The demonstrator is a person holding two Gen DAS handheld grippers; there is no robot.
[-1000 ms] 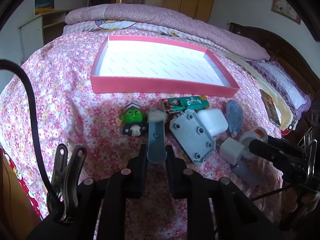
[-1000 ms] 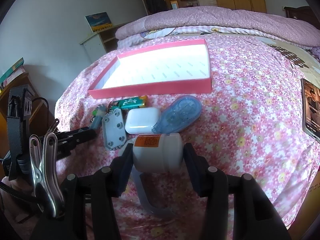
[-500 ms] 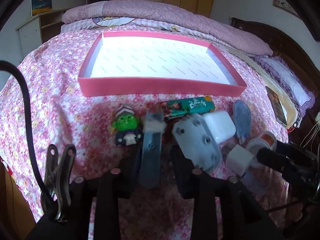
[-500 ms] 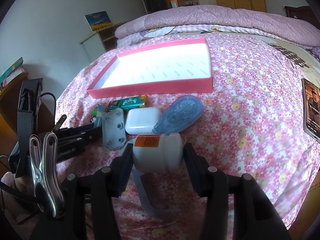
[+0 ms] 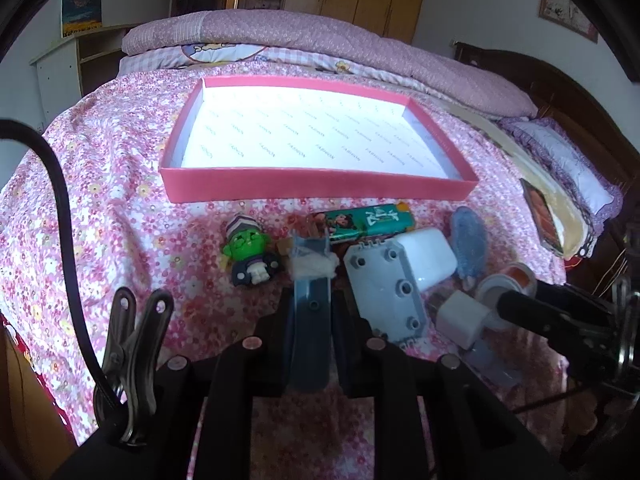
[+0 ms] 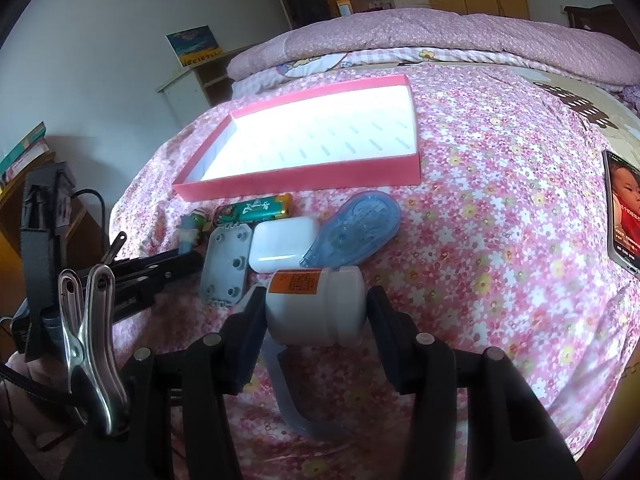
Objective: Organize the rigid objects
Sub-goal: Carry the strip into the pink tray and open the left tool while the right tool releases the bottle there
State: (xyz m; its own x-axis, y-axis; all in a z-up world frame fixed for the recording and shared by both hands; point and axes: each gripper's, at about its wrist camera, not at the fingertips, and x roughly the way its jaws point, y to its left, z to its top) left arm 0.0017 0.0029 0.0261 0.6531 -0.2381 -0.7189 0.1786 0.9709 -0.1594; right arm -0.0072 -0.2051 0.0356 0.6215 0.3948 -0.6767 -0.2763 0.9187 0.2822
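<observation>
A pink tray [image 5: 320, 190] with a white floor lies on the flowered bedspread; it also shows in the right wrist view [image 6: 304, 182]. My left gripper [image 5: 311, 308] is shut on a long grey-blue plastic piece [image 5: 310, 320]. My right gripper [image 6: 316, 308] is shut on a white bottle [image 6: 320, 308] with an orange label. In front of the tray lie a green-faced figurine [image 5: 250, 254], a green lighter [image 5: 368, 220], a grey studded block [image 5: 386, 292], a white case [image 5: 430, 254] and a blue tape dispenser [image 6: 356, 232].
A phone [image 6: 624, 208] lies on the bed at the right. A folded purple quilt [image 5: 320, 40] runs along the far side. A pale cabinet [image 5: 68, 64] stands at the left. A clear curved strip [image 6: 292, 400] lies under my right gripper.
My left gripper has lifted slightly with the grey-blue piece and the view has shifted. The right gripper still holds the bottle in the same place.
</observation>
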